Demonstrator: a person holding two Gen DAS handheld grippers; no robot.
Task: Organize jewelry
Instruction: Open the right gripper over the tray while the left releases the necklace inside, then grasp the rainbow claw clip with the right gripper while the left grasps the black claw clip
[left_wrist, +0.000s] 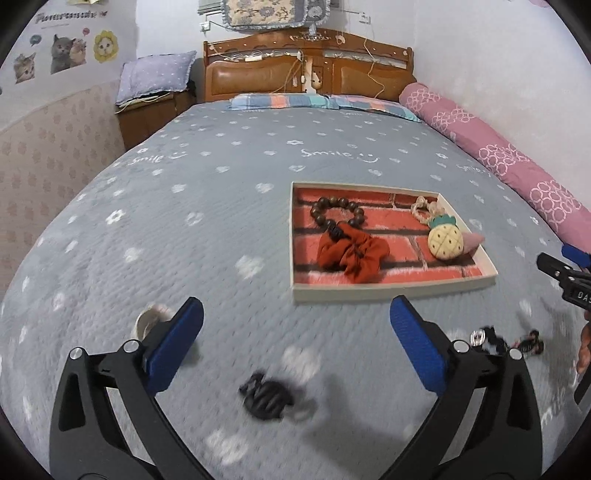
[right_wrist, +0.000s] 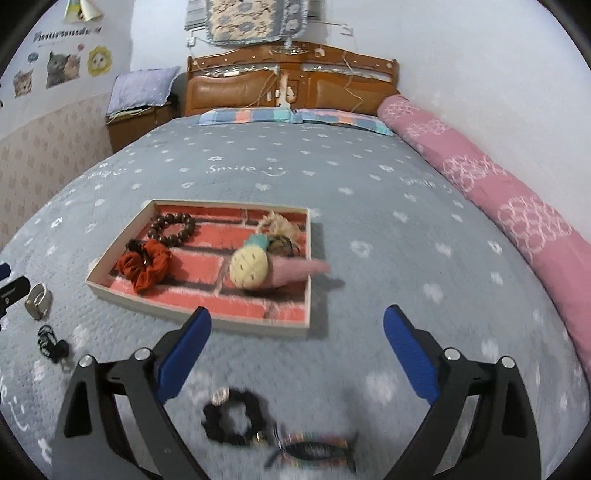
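A shallow tray (left_wrist: 391, 291) (right_wrist: 199, 319) lined with a brick pattern lies on the grey bedspread. In it are a dark bead bracelet (left_wrist: 338, 212) (right_wrist: 171, 229), a red scrunchie (left_wrist: 351, 254) (right_wrist: 146, 267), a pineapple plush (left_wrist: 445, 242) (right_wrist: 249, 267) and a pink piece (right_wrist: 295, 273). My left gripper (left_wrist: 297, 306) is open and empty above a black claw clip (left_wrist: 267, 397), beside a white ring (left_wrist: 149, 321). My right gripper (right_wrist: 298, 314) is open and empty above a black scrunchie (right_wrist: 232, 417) and a striped hair clip (right_wrist: 314, 448).
A long pink bolster (left_wrist: 517, 166) (right_wrist: 498, 192) lines the bed's right side by the wall. Pillows (left_wrist: 314, 101) and a wooden headboard (left_wrist: 306, 70) stand at the far end. A bedside cabinet (left_wrist: 155, 110) is at the far left.
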